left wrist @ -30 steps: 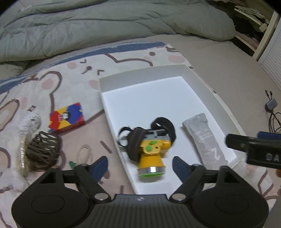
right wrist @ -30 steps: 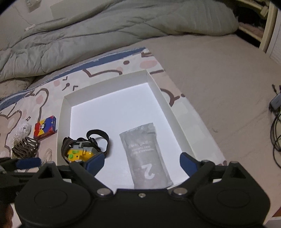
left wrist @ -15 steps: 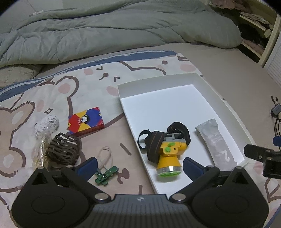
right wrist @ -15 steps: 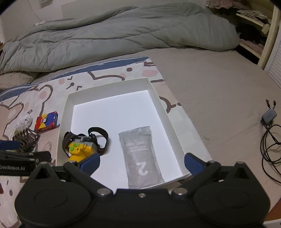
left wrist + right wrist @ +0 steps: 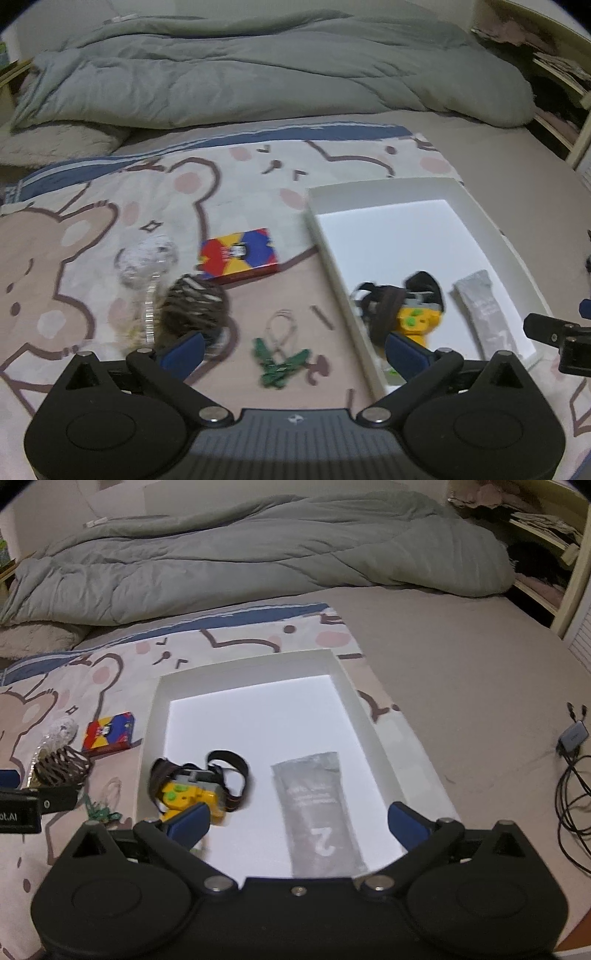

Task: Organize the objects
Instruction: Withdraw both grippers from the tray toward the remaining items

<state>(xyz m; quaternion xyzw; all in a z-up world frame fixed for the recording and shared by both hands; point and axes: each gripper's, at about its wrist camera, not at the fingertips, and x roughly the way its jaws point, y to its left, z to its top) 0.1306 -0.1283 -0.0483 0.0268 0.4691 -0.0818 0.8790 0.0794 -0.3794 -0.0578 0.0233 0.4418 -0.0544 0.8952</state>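
A home bedroom: rumpled grey-green duvet (image 5: 258,554) heaped across the far side, cartoon-bear printed blanket (image 5: 92,236) spread on the near left, plain beige sheet (image 5: 461,672) to the right, cluttered wooden shelf (image 5: 535,531) far right, charger cable (image 5: 572,775) trailing nearby.

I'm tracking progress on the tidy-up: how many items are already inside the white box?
2: the yellow headlamp near the white box's left wall, and the grey pouch to its right. Anything hidden behind the grippers can't be ruled out.
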